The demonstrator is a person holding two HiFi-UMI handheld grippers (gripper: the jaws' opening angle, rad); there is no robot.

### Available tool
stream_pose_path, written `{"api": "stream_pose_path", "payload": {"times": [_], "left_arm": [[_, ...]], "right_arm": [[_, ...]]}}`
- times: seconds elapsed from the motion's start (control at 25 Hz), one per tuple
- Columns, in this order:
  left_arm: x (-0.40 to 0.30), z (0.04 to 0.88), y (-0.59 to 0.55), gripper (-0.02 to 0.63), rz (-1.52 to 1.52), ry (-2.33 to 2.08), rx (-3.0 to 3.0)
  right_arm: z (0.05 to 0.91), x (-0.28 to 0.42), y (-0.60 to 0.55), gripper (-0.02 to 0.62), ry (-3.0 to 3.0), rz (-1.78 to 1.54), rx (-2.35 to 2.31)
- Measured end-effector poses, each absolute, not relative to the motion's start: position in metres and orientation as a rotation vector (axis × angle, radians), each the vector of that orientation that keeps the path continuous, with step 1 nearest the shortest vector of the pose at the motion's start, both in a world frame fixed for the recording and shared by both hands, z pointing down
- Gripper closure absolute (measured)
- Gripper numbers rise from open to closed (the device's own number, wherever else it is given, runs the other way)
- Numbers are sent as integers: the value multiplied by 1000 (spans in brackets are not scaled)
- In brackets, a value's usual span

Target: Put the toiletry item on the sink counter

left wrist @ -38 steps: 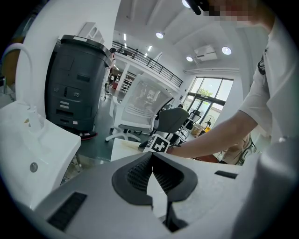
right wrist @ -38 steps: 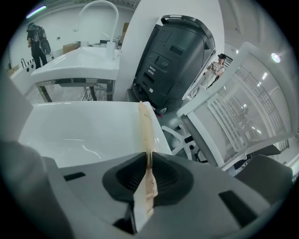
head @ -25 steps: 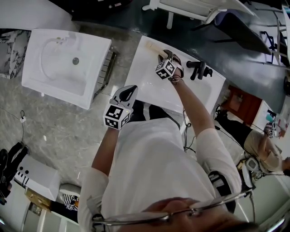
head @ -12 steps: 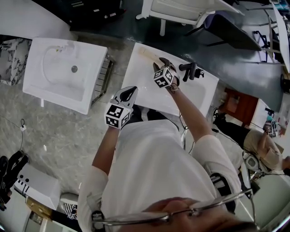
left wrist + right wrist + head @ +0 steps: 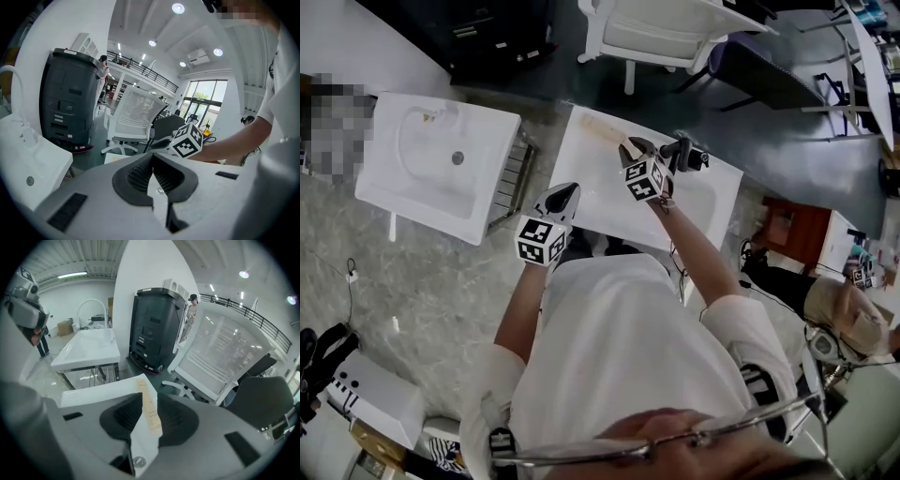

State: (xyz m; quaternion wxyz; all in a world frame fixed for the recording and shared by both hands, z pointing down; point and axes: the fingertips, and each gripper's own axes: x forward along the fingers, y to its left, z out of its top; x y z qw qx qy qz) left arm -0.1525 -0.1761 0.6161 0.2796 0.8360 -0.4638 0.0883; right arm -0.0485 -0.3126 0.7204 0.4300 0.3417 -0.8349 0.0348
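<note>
The toiletry item (image 5: 605,131) is a long cream tube lying flat at the back left corner of the white sink counter (image 5: 600,192). My right gripper (image 5: 631,147) reaches over it and its jaws are closing. In the right gripper view the tube (image 5: 149,411) lies between the two dark pads (image 5: 123,420), with the counter (image 5: 101,392) under it. I cannot see the pads pressing on it. My left gripper (image 5: 566,192) hovers at the counter's front edge, shut and empty. Its pads (image 5: 140,174) meet at the tips, and the right gripper's marker cube (image 5: 187,143) shows beyond them.
A black faucet (image 5: 686,152) stands just right of my right gripper. A second white sink (image 5: 441,164) on a metal frame stands to the left. Behind the counter are a white chair (image 5: 661,33) and a dark cabinet (image 5: 154,329).
My right gripper has moved a little left along the counter's back edge, onto the tube. The left gripper has stayed where it was.
</note>
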Motion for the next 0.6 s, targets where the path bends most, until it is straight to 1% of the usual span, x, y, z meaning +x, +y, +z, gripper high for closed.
{"api": "stream_pose_path", "payload": {"times": [0.36,0.6], "left_arm": [[-125,603,-165,601,234,-1249,2269],[-110,590,-160,601,239,-1222,2311]], "right_arm": [[670,-20,-282,558,-2173,148,886],[642,-5,-261,583,-2224,169,915]]}}
